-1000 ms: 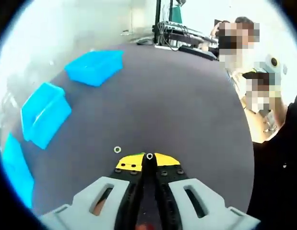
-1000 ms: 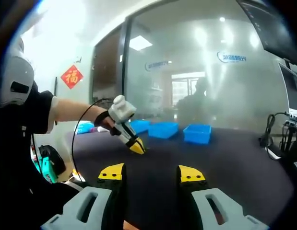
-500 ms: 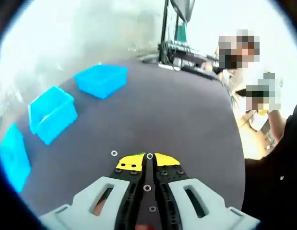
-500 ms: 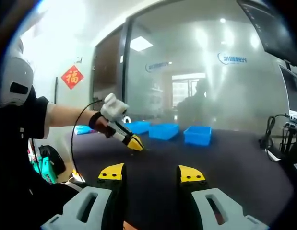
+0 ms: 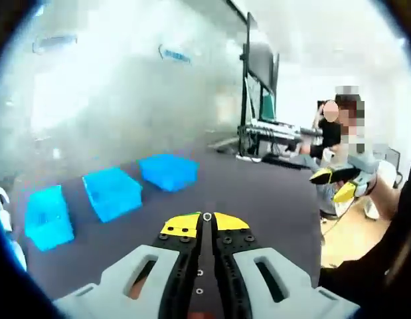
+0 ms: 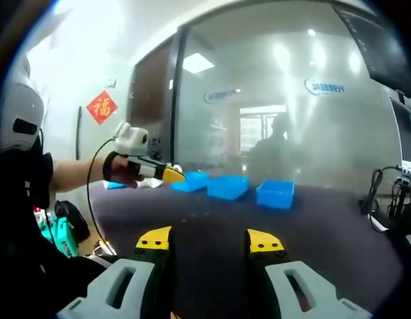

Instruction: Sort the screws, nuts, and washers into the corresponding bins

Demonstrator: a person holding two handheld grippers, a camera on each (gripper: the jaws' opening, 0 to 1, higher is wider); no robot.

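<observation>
Your left hand-held gripper (image 5: 206, 219) was closed, its yellow tips pressed together with a small ring-shaped part, most likely a washer (image 5: 207, 216), pinched at the very end. It was lifted off the dark worktop (image 5: 258, 199) and pointed toward the three blue bins: the left bin (image 5: 47, 216), the middle bin (image 5: 112, 193) and the right bin (image 5: 168, 171), set in a row near the far edge. In the right gripper view, that gripper hung in the air just before the same row of bins (image 6: 228, 186), so the part was in transit, not yet dropped.

Your right hand-held gripper (image 6: 210, 240) stood wide and empty, held low over the worktop.

Progress, as a judgement: one piece mid-delivery. Bin contents could not be read. Faint specks on the worktop (image 6: 185, 218) may have been loose hardware; too small to tell. How many pieces remained unsorted could not be established.
</observation>
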